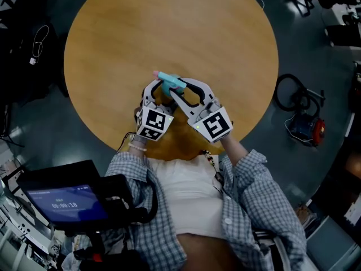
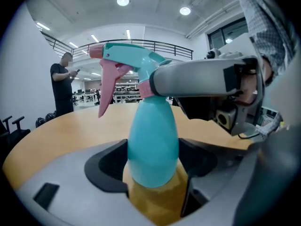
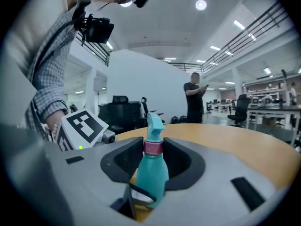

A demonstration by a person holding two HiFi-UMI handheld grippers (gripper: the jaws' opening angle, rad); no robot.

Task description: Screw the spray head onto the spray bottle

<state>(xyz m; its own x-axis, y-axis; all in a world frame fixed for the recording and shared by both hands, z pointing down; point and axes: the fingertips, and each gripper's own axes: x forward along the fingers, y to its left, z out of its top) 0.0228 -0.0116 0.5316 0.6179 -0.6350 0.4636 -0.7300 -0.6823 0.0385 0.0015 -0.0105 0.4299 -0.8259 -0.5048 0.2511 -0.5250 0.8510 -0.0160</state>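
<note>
- Over the near edge of the round table (image 1: 169, 27), the left gripper (image 2: 153, 166) has its jaws spread wide and clamped on the belly of the teal spray bottle (image 2: 153, 145), one pad on each flank.
- At the neck above it, the right gripper (image 3: 153, 147) is pinched onto the pink collar (image 3: 153, 147) of the spray head (image 2: 127, 55), a jaw on either side of the ring.
- The head sits on top of the bottle, its pink trigger (image 2: 107, 86) hanging down in front. Whether the thread is fully seated no view shows, nor whether the base rests on the wood.
- Handling, as a judgement:
  - The bottle looks like thin, smooth, opaque plastic, so its fill cannot be seen. It is probably light, a little springy under pressure, and liable to spin in the pads.
  - Its rounded belly is the best hold, squeezed firmly but not enough to dent it.
  - The collar is stiff and small, and it is the part that should be turned. The trigger and nozzle would give poor purchase and could flex.
  - Keeping collar and bottle on one axis should guard against cross-threading.
</note>
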